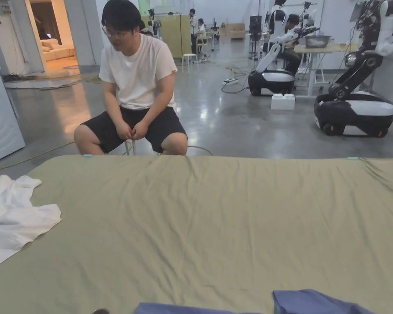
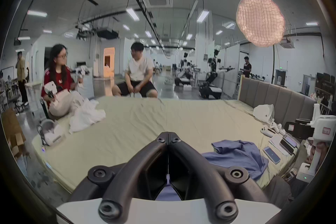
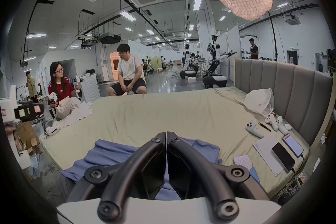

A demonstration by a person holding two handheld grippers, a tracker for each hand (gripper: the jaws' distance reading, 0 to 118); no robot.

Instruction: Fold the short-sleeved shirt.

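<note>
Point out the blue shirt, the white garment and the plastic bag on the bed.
blue shirt [image 3: 112, 153]: right gripper view, on its crumpled upper layer left of the fingers.
white garment [image 1: 16, 225]: head view, on the middle of the cloth.
plastic bag [image 3: 258, 101]: right gripper view, on its bulging side by the headboard.

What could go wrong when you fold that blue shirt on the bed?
The crumpled blue short-sleeved shirt lies bunched at the green bedsheet's near edge, so it might slip off. Both the left gripper and right gripper have closed jaws. The phones lie close by and might get swept aside.
</note>
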